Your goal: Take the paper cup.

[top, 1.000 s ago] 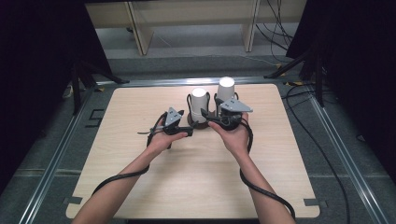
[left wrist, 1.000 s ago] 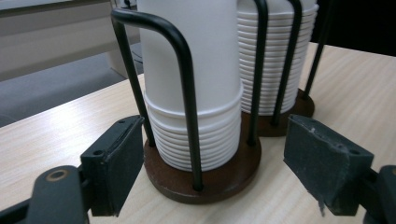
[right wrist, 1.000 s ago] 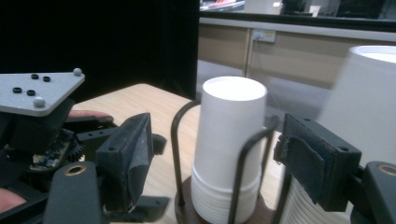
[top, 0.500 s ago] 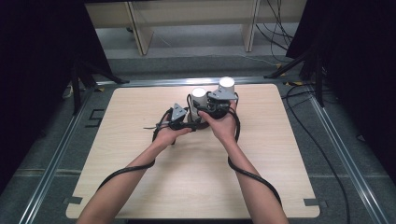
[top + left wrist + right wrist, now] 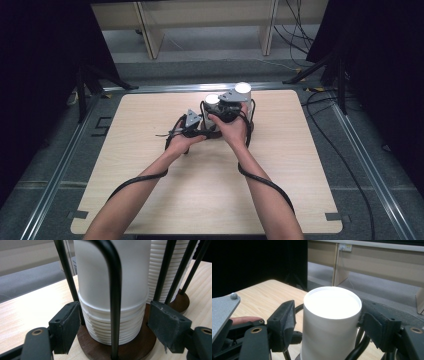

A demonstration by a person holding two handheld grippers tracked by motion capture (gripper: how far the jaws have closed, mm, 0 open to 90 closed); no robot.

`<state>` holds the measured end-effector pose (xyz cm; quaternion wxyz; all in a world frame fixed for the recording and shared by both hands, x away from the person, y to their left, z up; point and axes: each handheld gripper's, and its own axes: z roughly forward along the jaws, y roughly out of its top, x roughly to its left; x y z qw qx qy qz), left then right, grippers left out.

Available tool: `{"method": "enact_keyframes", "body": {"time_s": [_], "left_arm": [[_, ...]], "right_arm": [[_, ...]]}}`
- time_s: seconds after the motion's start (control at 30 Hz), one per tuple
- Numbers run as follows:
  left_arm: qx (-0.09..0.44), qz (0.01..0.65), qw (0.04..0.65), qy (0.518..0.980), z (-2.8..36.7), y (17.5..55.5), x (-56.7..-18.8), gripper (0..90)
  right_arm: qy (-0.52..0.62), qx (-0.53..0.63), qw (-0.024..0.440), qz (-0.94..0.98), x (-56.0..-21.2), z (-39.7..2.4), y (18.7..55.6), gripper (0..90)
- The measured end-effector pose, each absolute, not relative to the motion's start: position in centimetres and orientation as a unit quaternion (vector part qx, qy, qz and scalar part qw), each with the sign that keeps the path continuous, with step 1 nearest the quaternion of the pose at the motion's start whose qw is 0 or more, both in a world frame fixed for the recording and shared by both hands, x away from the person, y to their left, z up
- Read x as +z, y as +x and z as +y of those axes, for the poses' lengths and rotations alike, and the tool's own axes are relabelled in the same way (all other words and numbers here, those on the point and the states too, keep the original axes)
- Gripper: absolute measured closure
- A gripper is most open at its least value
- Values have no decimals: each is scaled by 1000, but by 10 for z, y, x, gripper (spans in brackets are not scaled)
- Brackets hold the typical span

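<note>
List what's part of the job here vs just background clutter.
In play:
- near cup stack in its wire holder
- top cup
- left hand-held gripper, jaws at the stack's base, closing
- right hand-held gripper, closing on top cup

Background:
- second cup stack
- shelving
- floor cables

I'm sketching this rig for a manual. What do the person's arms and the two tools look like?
Forearms bare, no sleeves or gloves. Each hand-held gripper, left and right, is black with a grey three-cornered top plate and a thick black cable. The jaws are black bars with brass-coloured rivets and dark pads.
</note>
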<state>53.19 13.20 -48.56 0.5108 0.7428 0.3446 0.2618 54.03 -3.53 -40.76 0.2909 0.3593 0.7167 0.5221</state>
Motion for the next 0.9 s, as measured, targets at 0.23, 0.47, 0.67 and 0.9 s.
{"method": "enact_keyframes", "body": {"time_s": [0.23, 0.47, 0.67, 0.9], "left_arm": [[258, 348, 509, 744, 128, 536, -485, 249], [254, 349, 513, 742, 128, 539, -488, 257], [254, 350, 509, 744, 128, 539, -488, 265], [254, 349, 510, 744, 128, 538, -488, 270]], "right_arm": [[384, 521, 293, 704, -410, -29, 541, 321], [383, 518, 302, 703, -415, -27, 544, 330], [383, 521, 305, 699, -416, -25, 546, 330], [396, 528, 291, 693, -415, -24, 544, 345]]}}
